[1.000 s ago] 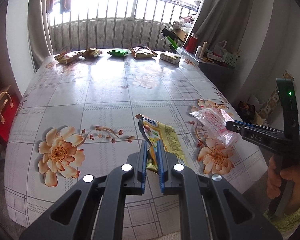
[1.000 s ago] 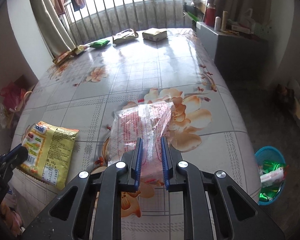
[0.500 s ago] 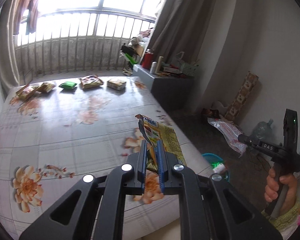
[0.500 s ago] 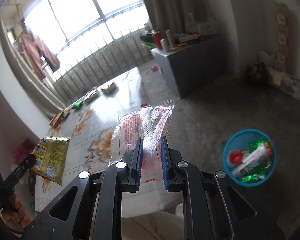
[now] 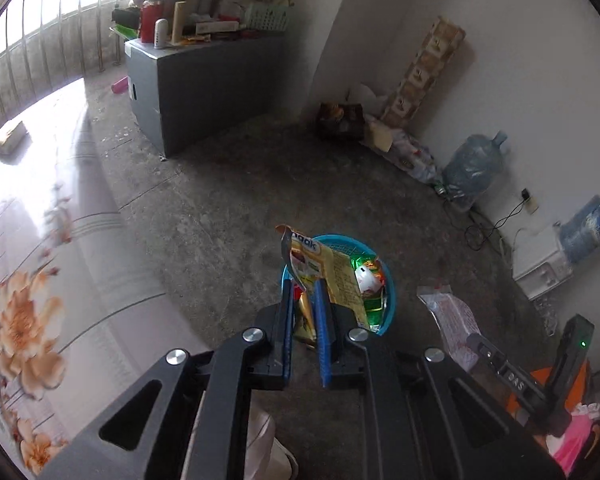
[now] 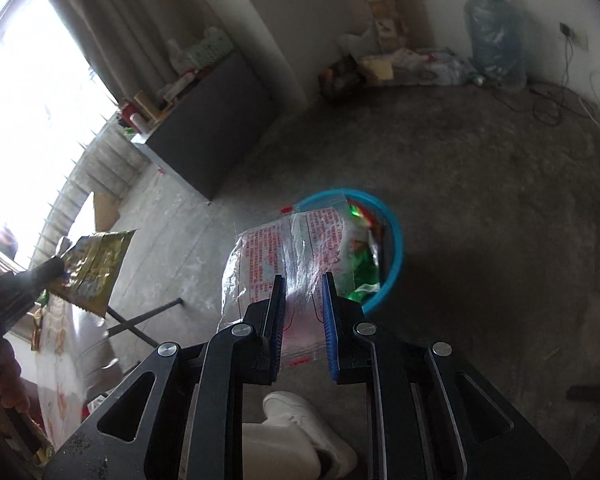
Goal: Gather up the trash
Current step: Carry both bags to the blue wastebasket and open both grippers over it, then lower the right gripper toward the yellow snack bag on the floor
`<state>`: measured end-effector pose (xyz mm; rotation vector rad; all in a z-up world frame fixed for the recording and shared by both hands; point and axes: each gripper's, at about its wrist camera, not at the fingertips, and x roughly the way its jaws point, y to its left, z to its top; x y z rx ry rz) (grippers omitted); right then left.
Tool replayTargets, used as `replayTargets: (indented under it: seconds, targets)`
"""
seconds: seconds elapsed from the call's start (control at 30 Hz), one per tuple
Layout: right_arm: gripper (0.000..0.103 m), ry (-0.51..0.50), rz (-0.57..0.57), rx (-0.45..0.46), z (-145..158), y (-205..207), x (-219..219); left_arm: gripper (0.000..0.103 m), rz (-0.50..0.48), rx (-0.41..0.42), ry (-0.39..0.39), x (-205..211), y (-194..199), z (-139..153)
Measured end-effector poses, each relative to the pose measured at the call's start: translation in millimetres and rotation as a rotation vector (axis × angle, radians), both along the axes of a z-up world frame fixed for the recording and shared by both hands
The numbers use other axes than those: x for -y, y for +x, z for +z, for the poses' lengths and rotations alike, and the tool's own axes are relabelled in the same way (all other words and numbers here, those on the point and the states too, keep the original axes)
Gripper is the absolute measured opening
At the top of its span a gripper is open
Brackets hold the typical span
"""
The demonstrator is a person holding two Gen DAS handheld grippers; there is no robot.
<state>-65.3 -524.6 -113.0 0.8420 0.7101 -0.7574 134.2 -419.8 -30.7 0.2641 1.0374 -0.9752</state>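
My left gripper (image 5: pixel 303 292) is shut on a yellow snack wrapper (image 5: pixel 332 276) and holds it in the air over a blue trash basket (image 5: pixel 389 312) on the floor. My right gripper (image 6: pixel 303 286) is shut on a clear plastic bag with red print (image 6: pixel 284 248), held above the left side of the same blue basket (image 6: pixel 394 248). The basket holds green and red wrappers. The right gripper with its bag (image 5: pixel 452 316) shows at the lower right of the left wrist view. The left gripper with the yellow wrapper (image 6: pixel 94 264) shows at the left of the right wrist view.
The flowered table (image 5: pixel 40 240) lies to the left, with a packet (image 5: pixel 10 140) at its far end. A grey cabinet (image 5: pixel 204 80) stands by the window. Water jugs (image 5: pixel 474 164), bags and cables lie along the wall. A white shoe (image 6: pixel 300 420) is below the grippers.
Both grippers have swung right, away from the table, and down toward the floor. Each wrapper now hangs over the blue basket, which has come much closer.
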Motion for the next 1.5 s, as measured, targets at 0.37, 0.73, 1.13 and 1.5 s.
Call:
replayTargets:
  seconds: [0.37, 0.73, 1.13, 1.5]
  targets:
    - [0.017, 0.117, -0.046, -0.068, -70, 18, 43, 0.023, -0.12, -0.003, 0.291, 186, 6, -137]
    - [0.017, 0.123, -0.023, -0.071, -82, 26, 45, 0.061, -0.04, -0.036, 0.299, 174, 25, -151]
    - [0.066, 0.036, 0.124, -0.209, -116, 138, 68, 0.072, -0.008, 0.017, 0.1, 85, 58, -27]
    - [0.067, -0.085, 0.082, -0.156, -98, 80, 11, 0.084, 0.056, 0.094, -0.002, -58, 59, 32]
